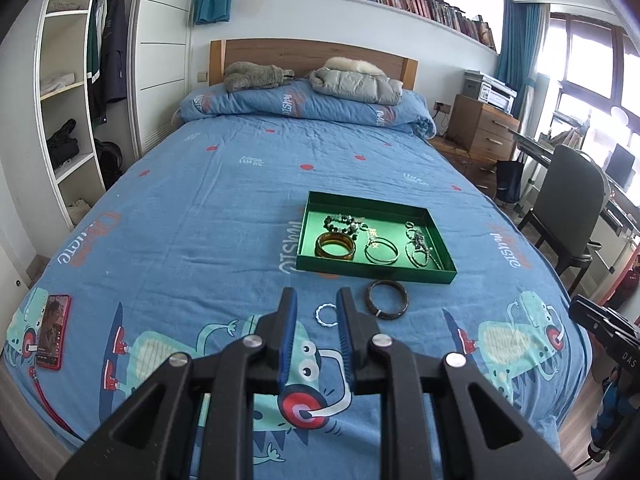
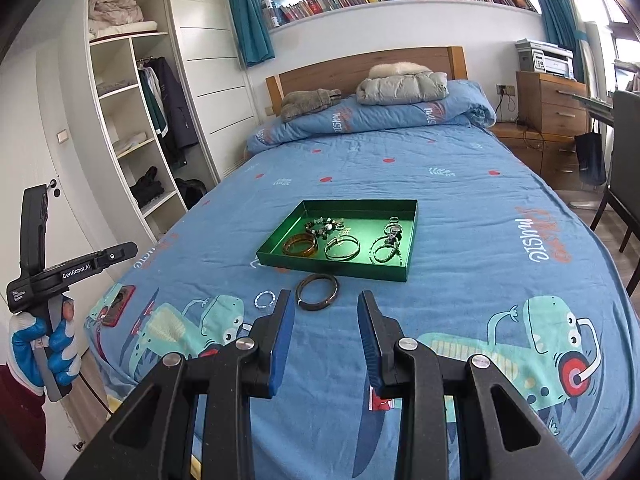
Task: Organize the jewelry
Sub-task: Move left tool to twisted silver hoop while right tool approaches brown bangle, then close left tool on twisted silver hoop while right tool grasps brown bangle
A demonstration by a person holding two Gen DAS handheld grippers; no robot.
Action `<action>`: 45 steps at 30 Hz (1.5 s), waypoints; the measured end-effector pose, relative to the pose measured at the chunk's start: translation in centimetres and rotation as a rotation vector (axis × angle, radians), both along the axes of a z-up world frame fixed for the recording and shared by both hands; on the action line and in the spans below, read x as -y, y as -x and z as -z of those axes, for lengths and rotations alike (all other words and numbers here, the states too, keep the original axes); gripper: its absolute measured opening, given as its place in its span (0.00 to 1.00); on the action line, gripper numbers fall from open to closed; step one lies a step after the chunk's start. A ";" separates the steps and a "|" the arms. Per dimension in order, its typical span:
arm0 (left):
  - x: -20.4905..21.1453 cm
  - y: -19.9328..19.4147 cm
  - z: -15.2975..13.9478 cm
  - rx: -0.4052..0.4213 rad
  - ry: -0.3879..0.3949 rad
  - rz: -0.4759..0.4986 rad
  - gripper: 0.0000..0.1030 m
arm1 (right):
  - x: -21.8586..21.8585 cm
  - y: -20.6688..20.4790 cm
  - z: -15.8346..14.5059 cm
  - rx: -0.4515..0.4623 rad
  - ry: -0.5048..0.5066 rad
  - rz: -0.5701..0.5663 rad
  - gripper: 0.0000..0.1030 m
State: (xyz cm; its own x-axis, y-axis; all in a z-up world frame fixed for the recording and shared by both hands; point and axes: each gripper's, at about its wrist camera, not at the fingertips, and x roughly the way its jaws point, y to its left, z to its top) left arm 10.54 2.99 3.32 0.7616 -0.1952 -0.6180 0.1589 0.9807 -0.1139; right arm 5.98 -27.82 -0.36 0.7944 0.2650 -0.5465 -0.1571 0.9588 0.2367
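Blue-padded and parted, the right gripper (image 2: 326,300) hovers empty at lower centre, the dark bangle (image 2: 317,286) just above its gap. Left gripper (image 1: 316,298) gapes too, twisted silver ring (image 1: 326,314) between its tips; green tray (image 1: 316,222) beyond.

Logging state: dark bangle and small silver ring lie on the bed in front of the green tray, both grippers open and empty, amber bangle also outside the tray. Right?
Not quite: the amber bangle lies inside the green tray, as the right wrist view shows. The rest holds.

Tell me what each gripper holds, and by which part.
Nothing. Left gripper and right gripper are both open and empty; the dark bangle lies on the bed.
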 end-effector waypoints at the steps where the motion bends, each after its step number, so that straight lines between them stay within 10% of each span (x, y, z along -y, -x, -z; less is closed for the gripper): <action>1: 0.1 -0.3 0.5 -0.007 0.002 0.003 0.19 | 0.0 -0.3 0.4 -0.007 0.001 -0.002 0.31; 28: 3.6 -13.4 17.6 -0.259 0.025 0.115 0.19 | -3.8 -17.9 13.7 -0.245 0.006 -0.082 0.31; 45: 6.3 -15.6 20.9 -0.267 -0.135 0.132 0.16 | -8.1 -22.6 17.7 -0.279 0.187 -0.138 0.32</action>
